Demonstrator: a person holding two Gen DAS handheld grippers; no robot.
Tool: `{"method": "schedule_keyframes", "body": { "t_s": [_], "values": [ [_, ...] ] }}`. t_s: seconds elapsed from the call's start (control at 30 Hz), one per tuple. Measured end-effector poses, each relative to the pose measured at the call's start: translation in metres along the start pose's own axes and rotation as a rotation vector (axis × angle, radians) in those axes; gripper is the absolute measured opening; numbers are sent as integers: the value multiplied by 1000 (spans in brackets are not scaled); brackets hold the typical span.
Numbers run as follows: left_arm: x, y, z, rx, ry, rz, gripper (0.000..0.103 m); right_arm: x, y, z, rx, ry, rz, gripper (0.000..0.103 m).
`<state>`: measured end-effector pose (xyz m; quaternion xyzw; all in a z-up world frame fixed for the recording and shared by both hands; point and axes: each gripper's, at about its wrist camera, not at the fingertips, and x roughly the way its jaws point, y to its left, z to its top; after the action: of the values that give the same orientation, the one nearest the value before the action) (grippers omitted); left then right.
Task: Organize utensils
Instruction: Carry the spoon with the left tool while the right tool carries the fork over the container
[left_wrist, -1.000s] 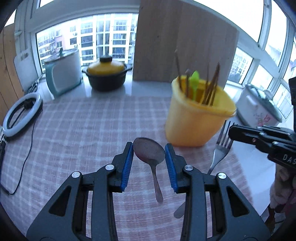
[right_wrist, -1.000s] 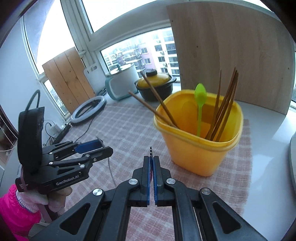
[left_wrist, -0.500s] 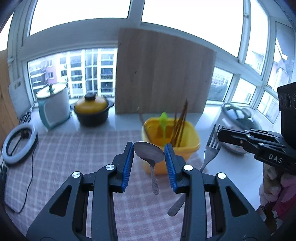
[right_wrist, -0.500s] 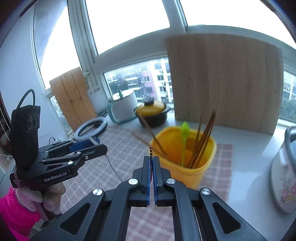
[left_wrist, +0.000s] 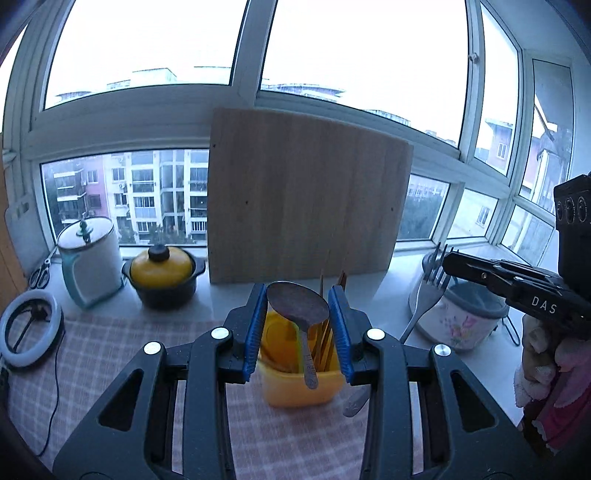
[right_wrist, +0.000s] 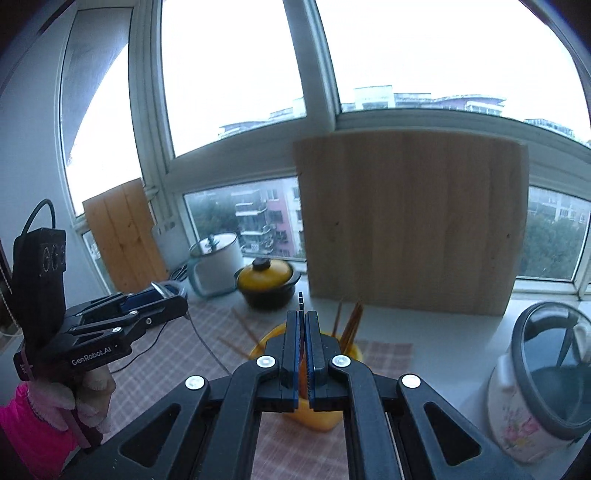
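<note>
My left gripper (left_wrist: 297, 308) is shut on a metal spoon (left_wrist: 298, 305), bowl between the blue pads, handle hanging down. It holds the spoon high above the yellow utensil cup (left_wrist: 299, 384), which holds chopsticks (left_wrist: 322, 339). My right gripper (right_wrist: 304, 325) is shut on a metal fork, whose tines (right_wrist: 301, 301) stick out past the pads. In the left wrist view the right gripper (left_wrist: 448, 260) holds the fork (left_wrist: 430, 295) up at the right. The cup shows below the right gripper (right_wrist: 314, 417). The left gripper shows at the left (right_wrist: 170, 295).
A wooden board (left_wrist: 306, 210) leans on the window behind the cup. A yellow-lidded black pot (left_wrist: 162, 280) and a white kettle (left_wrist: 90, 266) stand at the back left. A ring light (left_wrist: 29, 328) lies at left. A floral cooker (left_wrist: 461, 314) stands at right.
Both grippers have risen well above the table with the spoon and fork. The cup has dropped lower in both views and looks smaller.
</note>
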<state>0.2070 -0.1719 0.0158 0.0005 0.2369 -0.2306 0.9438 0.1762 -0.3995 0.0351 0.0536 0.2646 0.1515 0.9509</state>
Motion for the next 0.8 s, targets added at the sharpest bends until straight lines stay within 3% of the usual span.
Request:
{"method": "schedule_keyframes", "body": {
  "t_s": [0.37, 0.8],
  "values": [
    [48, -1, 2, -4, 27, 41, 34, 23, -18, 10, 18, -28, -79, 0],
    [85, -1, -19, -23, 97, 62, 34, 77, -23, -10, -13, 61, -109, 0]
  ]
}}
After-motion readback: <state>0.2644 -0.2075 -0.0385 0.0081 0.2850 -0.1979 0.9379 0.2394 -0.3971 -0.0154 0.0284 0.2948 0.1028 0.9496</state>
